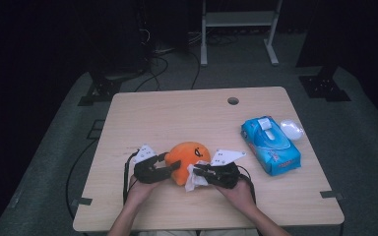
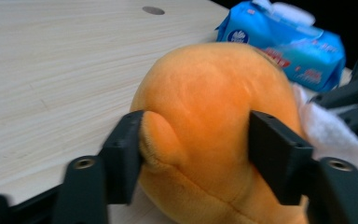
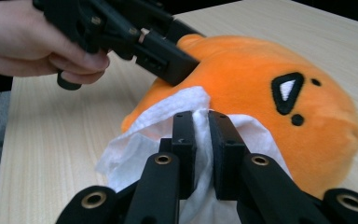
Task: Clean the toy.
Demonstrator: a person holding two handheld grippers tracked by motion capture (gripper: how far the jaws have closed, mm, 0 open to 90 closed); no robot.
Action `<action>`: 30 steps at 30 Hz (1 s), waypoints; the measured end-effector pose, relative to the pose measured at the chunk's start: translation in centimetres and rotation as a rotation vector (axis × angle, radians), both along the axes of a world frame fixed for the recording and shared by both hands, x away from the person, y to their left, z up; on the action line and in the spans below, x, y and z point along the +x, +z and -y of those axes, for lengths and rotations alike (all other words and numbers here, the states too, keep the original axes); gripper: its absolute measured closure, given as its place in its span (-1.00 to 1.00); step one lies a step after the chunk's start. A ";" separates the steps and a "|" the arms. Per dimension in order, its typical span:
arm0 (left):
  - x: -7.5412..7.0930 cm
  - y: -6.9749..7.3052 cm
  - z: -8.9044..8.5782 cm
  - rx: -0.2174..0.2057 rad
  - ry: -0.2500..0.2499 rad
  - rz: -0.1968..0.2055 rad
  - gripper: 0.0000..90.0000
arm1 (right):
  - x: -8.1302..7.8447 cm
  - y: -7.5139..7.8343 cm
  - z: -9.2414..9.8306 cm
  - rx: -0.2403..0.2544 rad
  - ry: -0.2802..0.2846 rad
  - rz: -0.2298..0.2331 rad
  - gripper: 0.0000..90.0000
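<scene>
The orange plush toy (image 1: 189,160) lies near the front middle of the wooden surface (image 1: 177,118), a rounded lump whose stitched face, in the high view, looks up and toward the person's right. Its long axis runs roughly from front-left to back-right, though the shape is close to round.

The left tongs (image 2: 193,154) are clamped on the toy's back end, both pads pressed into the plush at a middling width. The right tongs (image 3: 201,140) stand narrow, pinching a white wipe (image 3: 168,121) that lies against the toy's side below the face.

A blue wipe pack (image 1: 270,145) sits well apart to the right, near that edge. The back half and left side of the surface lie bare; the front edge is near the hands.
</scene>
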State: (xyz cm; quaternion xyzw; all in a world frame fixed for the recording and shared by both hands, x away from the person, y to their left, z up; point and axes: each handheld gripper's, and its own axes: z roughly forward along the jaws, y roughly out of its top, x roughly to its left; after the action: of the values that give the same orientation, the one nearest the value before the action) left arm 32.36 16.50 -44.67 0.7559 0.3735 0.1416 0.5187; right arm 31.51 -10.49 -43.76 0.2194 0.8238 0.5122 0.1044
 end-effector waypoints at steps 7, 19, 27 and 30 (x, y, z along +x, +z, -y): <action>-0.7 0.1 0.8 0.033 -0.086 0.072 0.09 | 2.0 0.4 3.0 0.060 -0.096 -0.030 0.80; -0.7 0.6 1.0 -0.016 -0.104 0.036 -0.42 | 2.0 0.1 3.7 0.135 -0.107 -0.084 0.80; -1.2 0.6 1.4 0.006 -0.118 0.092 -0.04 | 0.5 1.4 2.3 0.106 -0.042 -0.045 0.80; -2.2 1.0 2.6 0.076 -0.167 0.168 0.02 | 1.5 1.4 3.4 0.136 -0.085 -0.062 0.80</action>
State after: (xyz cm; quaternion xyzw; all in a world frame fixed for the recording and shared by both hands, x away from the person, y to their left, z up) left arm 30.19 13.91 -43.66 0.7890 0.2588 0.1745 0.5292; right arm 33.03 -13.91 -42.34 0.2764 0.7799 0.5549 0.0856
